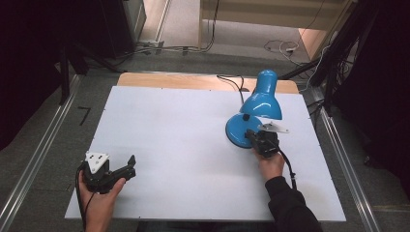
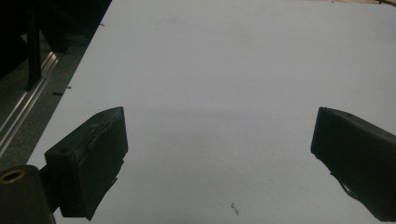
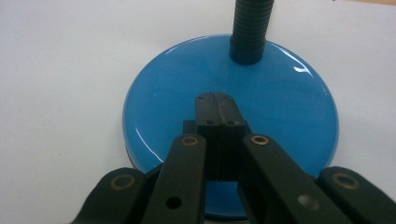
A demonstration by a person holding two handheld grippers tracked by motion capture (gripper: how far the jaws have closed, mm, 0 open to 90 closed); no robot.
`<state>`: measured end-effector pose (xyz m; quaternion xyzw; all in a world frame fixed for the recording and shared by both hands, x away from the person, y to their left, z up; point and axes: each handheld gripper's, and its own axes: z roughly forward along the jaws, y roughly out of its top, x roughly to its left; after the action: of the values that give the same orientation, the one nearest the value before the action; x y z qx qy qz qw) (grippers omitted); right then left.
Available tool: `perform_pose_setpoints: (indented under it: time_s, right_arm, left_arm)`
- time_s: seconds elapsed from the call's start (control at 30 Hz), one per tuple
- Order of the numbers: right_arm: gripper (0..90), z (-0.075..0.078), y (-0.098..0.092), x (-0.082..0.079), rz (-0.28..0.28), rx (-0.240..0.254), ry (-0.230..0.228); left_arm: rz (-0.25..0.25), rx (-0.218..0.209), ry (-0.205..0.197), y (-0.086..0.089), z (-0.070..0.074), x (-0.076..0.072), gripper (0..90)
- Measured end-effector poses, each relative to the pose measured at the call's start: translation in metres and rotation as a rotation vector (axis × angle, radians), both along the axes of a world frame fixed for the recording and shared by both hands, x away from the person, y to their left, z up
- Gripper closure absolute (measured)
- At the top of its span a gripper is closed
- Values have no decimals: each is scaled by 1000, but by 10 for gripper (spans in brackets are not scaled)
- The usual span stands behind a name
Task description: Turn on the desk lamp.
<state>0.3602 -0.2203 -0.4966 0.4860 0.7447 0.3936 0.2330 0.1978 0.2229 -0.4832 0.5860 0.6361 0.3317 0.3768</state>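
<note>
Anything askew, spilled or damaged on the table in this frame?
Nothing stands out. The blue lamp stands upright on the white table, base flat; the right gripper, jaws shut, sits over the base, and the left gripper is open.

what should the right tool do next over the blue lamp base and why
Probably press the right tool straight down a little. Its jaws are shut together and held over the glossy round blue lamp base, in front of the ribbed blue neck, perhaps where a switch sits, though none can be made out. The left tool is open, apart over the white table.
</note>
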Motion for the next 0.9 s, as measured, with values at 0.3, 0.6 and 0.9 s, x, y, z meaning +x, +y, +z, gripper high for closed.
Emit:
perform_pose_setpoints:
  time_s: [0.3, 0.6, 0.9]
  right_arm:
    - [877, 0, -1, 0, -8, 4, 11]
    - [878, 0, 0, -1, -11, -14, 3]
    - [879, 0, 3, -3, -5, -49, -17]
  left_arm:
    - [-1, -1, 1, 0, 0, 0, 44]
    - [-2, 0, 4, 0, 0, 0, 44]
    - [-2, -2, 2, 0, 0, 0, 44]
